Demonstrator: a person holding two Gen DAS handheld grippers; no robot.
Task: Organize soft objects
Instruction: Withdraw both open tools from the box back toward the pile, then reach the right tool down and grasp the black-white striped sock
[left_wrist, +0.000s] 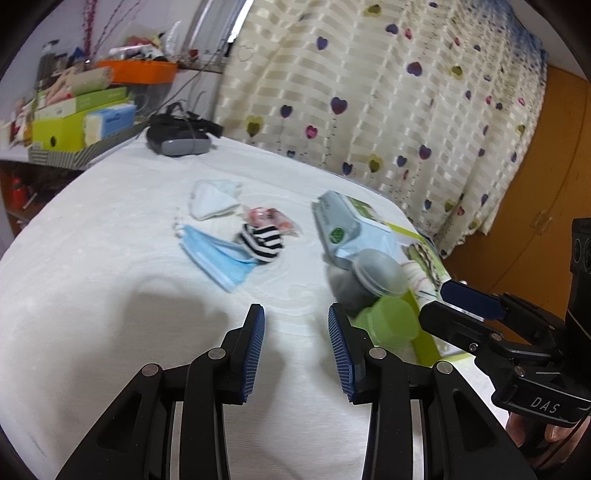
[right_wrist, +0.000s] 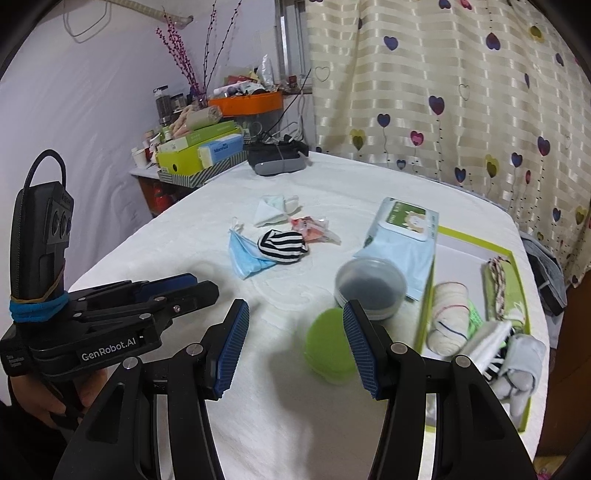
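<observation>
Soft items lie mid-table on the white cloth: a blue face mask (left_wrist: 218, 258) (right_wrist: 245, 254), a black-and-white striped sock (left_wrist: 264, 240) (right_wrist: 282, 245) on its edge, a white folded mask (left_wrist: 212, 201) (right_wrist: 273, 210) and a pink packet (left_wrist: 269, 218) (right_wrist: 314, 227). A green-rimmed tray (right_wrist: 476, 240) at the right holds a rolled cream cloth (right_wrist: 448, 317) and grey socks (right_wrist: 521, 365). My left gripper (left_wrist: 296, 314) (right_wrist: 199, 286) hovers open and holds nothing, short of the mask. My right gripper (right_wrist: 295, 310) (left_wrist: 447, 301) is open with nothing between its fingers, beside a green cup (right_wrist: 328, 343) (left_wrist: 391, 321).
A wet-wipes pack (right_wrist: 402, 236) (left_wrist: 347, 229) and a clear round tub (right_wrist: 369, 288) (left_wrist: 373, 277) stand by the tray's left rim. A dark headset (right_wrist: 277, 162) (left_wrist: 177, 142) lies at the far edge. Beyond it is a cluttered shelf of boxes (right_wrist: 199, 151). A heart-print curtain (right_wrist: 443, 92) hangs behind the table.
</observation>
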